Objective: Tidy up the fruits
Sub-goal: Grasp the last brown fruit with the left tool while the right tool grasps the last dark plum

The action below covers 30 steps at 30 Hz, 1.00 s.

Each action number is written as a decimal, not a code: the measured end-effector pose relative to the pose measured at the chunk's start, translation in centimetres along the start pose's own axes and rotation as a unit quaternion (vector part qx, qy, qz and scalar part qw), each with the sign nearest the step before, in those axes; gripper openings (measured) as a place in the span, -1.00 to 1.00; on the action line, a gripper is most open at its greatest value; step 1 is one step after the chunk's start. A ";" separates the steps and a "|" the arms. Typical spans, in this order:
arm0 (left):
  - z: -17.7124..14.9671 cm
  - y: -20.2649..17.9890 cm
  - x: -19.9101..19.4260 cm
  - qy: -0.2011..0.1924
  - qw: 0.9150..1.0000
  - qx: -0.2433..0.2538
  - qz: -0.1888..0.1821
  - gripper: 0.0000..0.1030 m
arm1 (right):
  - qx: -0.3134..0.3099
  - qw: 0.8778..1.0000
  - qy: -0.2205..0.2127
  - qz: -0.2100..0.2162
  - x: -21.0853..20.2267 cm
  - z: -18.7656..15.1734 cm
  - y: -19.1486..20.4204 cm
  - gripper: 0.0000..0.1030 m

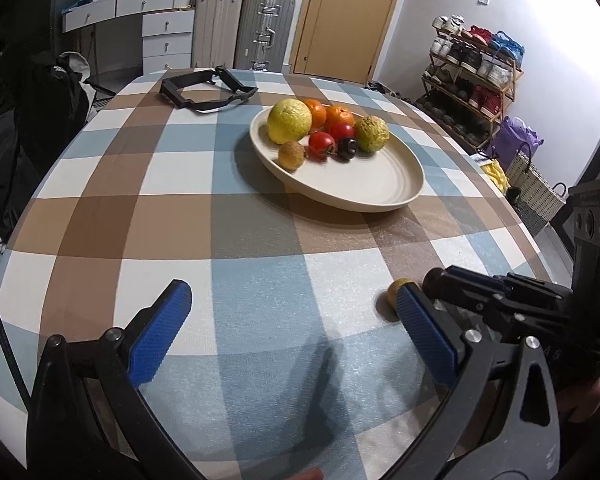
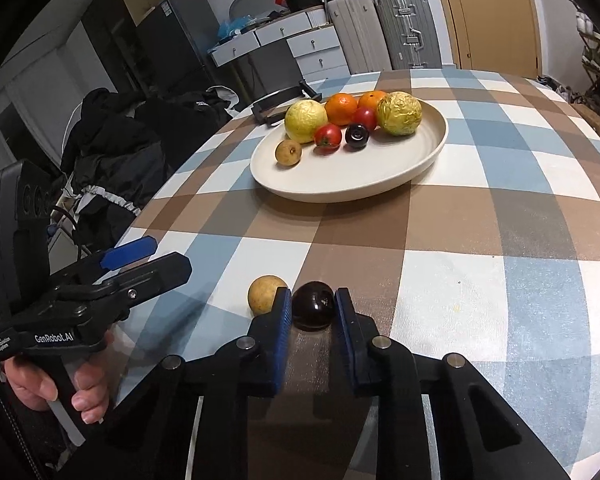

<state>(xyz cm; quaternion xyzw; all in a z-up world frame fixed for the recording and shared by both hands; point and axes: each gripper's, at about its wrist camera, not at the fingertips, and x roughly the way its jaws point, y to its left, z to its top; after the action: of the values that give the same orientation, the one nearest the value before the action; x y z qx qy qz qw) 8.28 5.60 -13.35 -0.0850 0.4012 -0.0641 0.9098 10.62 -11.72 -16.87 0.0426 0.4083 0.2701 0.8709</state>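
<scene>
Our right gripper (image 2: 313,306) has the dark round fruit (image 2: 313,310) right between its two blue pads, which sit close on both sides. We cannot tell if they squeeze it yet. The fruit lies near the table's (image 2: 500,240) near edge, with a small tan fruit (image 2: 265,294) just beside it. The plate (image 2: 340,184) waits straight ahead, toward the far edge. Our left gripper (image 1: 292,320) hangs wide apart, holding nothing.

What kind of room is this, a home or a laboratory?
Probably a lived-in home room: a wooden shoe rack full of shoes, hard-shell suitcases by a tan wooden door, and a checked tablecloth with a fruit plate.
</scene>
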 end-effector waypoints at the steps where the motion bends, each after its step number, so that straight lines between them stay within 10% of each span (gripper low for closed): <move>1: 0.0 -0.2 0.1 0.003 1.000 0.004 -0.002 0.98 | 0.004 1.000 -0.005 0.001 -0.3 0.0 -0.2 -0.57; 19: 0.2 -6.9 3.5 0.045 0.994 0.100 -0.028 0.94 | 0.045 0.997 -0.067 -0.020 -5.6 -1.2 -4.9 -0.57; 30: 0.3 -7.6 4.6 0.079 0.989 0.111 -0.054 -0.49 | 0.044 0.996 -0.080 -0.013 -6.6 -1.2 -5.4 -0.57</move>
<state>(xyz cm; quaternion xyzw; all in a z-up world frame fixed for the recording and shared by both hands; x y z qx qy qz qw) 11.17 -2.70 -14.91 0.0006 0.4569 -0.1634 0.8744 8.61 -19.81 -14.69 0.0966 0.3494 0.2361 0.9016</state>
